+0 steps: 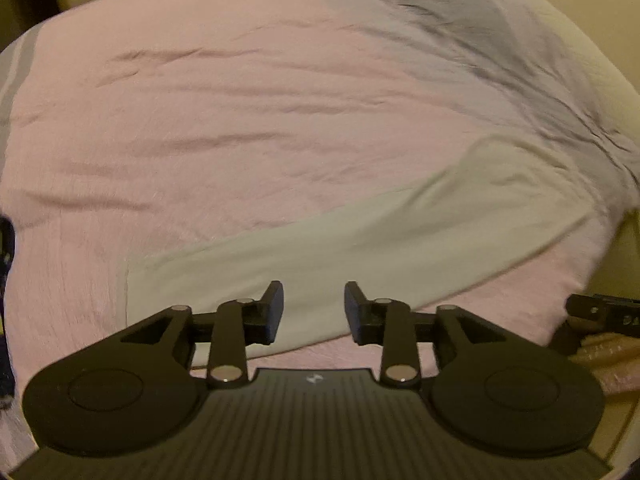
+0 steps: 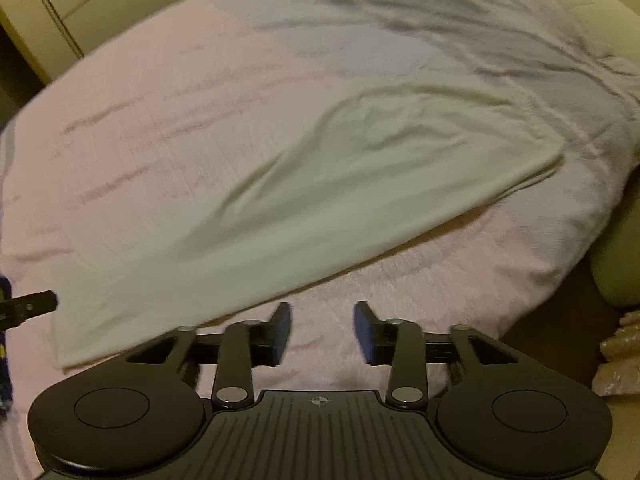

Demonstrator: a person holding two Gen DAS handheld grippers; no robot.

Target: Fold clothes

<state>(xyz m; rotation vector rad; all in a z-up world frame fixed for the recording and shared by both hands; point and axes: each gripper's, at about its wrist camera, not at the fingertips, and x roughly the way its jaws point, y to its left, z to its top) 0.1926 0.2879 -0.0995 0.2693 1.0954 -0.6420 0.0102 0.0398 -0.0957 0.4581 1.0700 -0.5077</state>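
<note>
Two hand-held grippers, left hand-held gripper (image 1: 314, 310) and right hand-held gripper (image 2: 322, 330), hover with jaws apart and empty over a pale cloth (image 2: 320, 196) lying mid-frame on a pink bed (image 2: 140, 92); it looks light, soft and floppy, best pinched at its near edge or corners.

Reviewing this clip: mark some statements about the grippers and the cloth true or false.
1. The left gripper holds the white cloth. False: its jaws are open, gripping nothing.
2. The right gripper is open. True.
3. The white cloth lies on a pink bedspread. True.
4. The white cloth is rolled into a tight ball. False: it lies spread out, mostly flat.
5. The bedspread is wrinkled. True.
</note>
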